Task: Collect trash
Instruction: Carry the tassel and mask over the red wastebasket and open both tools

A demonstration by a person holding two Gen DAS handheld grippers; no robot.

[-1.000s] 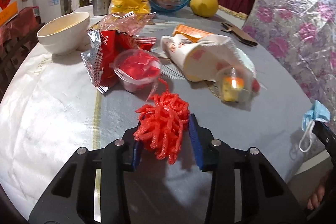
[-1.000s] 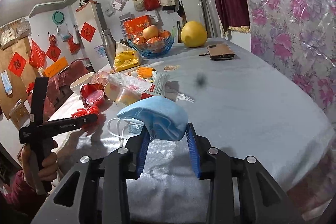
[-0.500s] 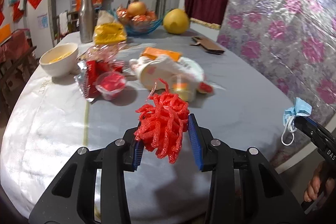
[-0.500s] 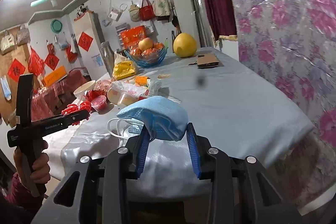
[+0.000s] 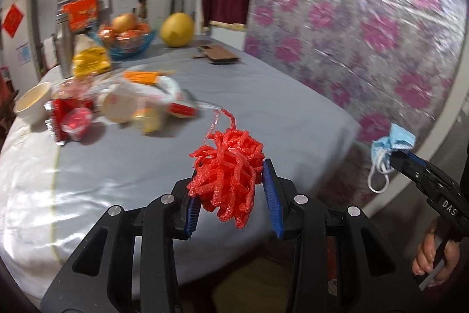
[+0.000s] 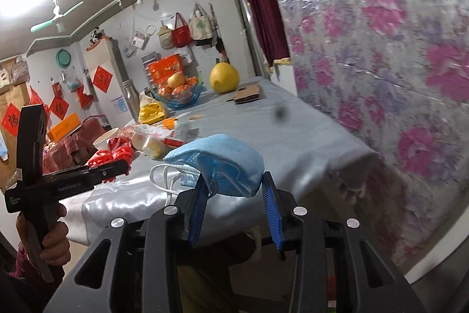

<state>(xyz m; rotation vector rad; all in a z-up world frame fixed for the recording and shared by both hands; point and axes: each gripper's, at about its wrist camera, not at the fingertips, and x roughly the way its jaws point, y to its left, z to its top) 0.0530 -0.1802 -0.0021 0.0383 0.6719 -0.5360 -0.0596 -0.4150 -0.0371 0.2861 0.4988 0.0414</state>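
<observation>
1. Between the blue pads of the left gripper (image 5: 234, 195), a crumpled red foam fruit net (image 5: 227, 169) is gripped, held clear of the grey-clothed table (image 5: 123, 172) and past its near edge. Only part of the bundle is seen to be pinched; the loose strands hanging below could slip free if the bundle is jolted (the foam looks springy and light).
2. Between the pads of the right gripper (image 6: 234, 204), a folded light-blue face mask (image 6: 219, 160) is clamped, and the jaws have just been easing open slightly with the mask between them. Any further loosening could let it drop to the floor. Its white ear loops (image 6: 164, 181) dangle to the left and could snag on the table edge.
3. Further back on the table, a heap of wrappers and plastic cups (image 5: 123, 104) is left uncollected. It lies just beside a white bowl (image 5: 32, 101), which could be knocked on a later reach.
4. At the far end, a blue glass fruit bowl (image 5: 129, 40) and a yellow pomelo (image 5: 177, 30) might be mistaken for rubbish; they are judged not to be.
5. No bin or bag is visible in either view, so the drop point cannot be told. The heap is blurred, and its separate pieces are hard to make out.
</observation>
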